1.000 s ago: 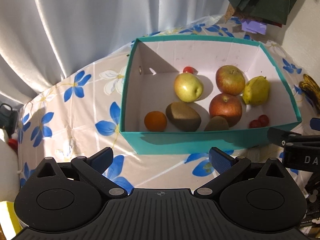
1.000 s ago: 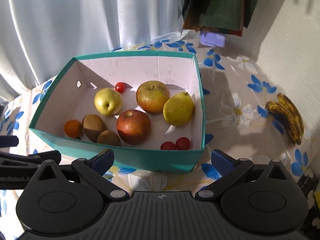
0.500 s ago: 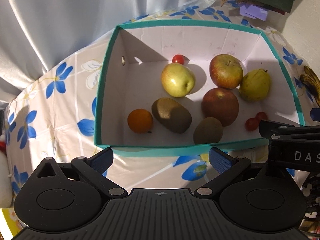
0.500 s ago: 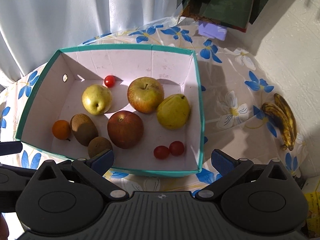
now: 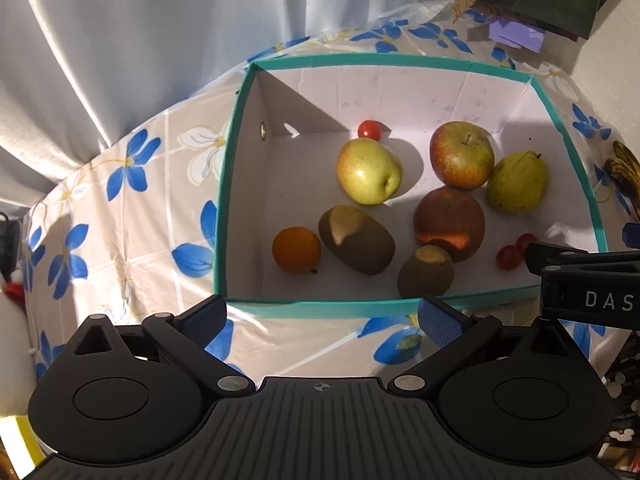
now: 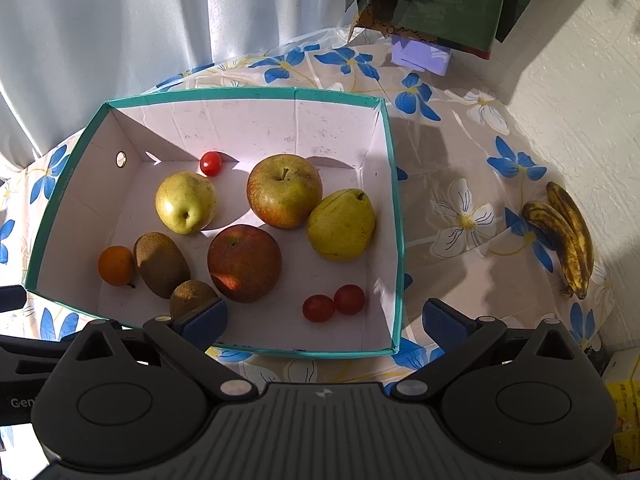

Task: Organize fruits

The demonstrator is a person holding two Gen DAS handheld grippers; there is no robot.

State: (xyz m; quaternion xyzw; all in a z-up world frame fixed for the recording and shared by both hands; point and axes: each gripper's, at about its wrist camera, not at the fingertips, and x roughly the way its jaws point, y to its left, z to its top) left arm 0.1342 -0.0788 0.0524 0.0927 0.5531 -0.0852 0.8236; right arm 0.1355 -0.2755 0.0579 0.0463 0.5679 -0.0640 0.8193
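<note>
Teal-rimmed cardboard box, white inside, sits on the table w/ a blue-flower plastic cloth. Fruit all on the box floor: yellow-green apple near the back left, a cherry tomato just behind it by the back wall. Red-green apple in the middle, touching the yellow pear on its right. Dark red apple in front, half in shade. Small orange at the left, right beside a fuzzy brown kiwi; second kiwi near the front wall. Two more cherry tomatoes, touching each other, front right. Skins smooth and glossy in the sun, kiwis matte and hairy.

Two spotted, browning bananas lie outside the box, on the cloth near the textured white wall, well apart from it.

Left gripper hangs before the front wall, fingers spread wide, nothing between them. Right gripper also spread wide and empty, its left pad over the front rim by the second kiwi. Open floor in the box's left-rear corner and along the right wall; curtain close behind the table.
</note>
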